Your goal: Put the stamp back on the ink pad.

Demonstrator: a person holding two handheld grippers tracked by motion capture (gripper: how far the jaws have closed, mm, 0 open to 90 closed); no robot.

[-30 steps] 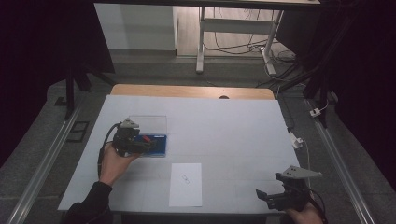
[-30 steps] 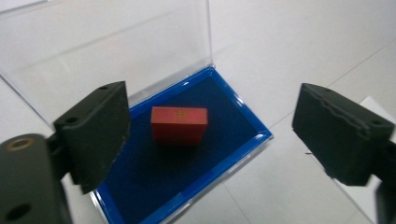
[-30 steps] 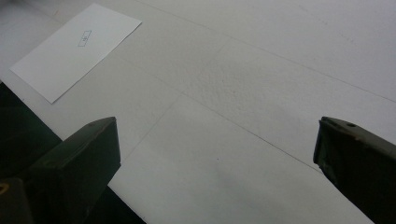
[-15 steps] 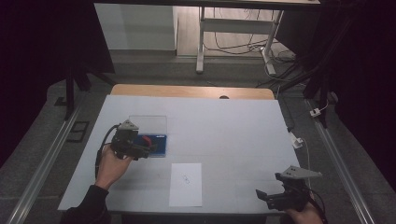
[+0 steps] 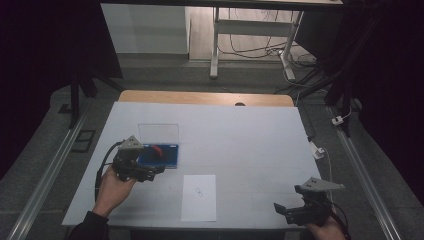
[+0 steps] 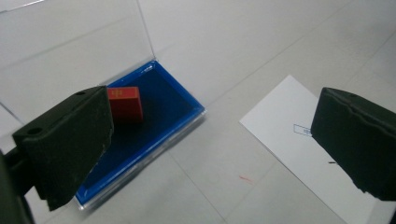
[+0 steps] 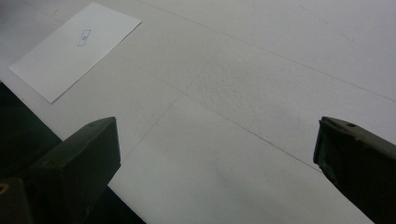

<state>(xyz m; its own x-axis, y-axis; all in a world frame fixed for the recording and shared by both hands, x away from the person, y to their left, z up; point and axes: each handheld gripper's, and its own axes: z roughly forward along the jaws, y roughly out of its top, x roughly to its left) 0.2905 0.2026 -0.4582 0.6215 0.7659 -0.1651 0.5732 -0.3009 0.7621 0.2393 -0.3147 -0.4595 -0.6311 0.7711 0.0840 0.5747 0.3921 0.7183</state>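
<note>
A shallow blue case lies on the left of the white table with its clear lid standing open behind it. A red block rests inside, near the left end. My left gripper hovers just off the case's front left corner. Its jaws have just been opening and stand open with nothing between them. In the left gripper view the red block sits in the blue case beyond the left gripper. My right gripper is open and empty at the table's front right, and the right gripper points over bare table.
A white paper sheet with a small printed rectangle lies at the front centre; the paper sheet is also in both gripper views. A wooden strip edges the far side. A white plug and cable lie off the right edge.
My left gripper has drawn back from over the blue case, leftward and toward the near edge, leaving the red block in the case. The right gripper has stayed still.
</note>
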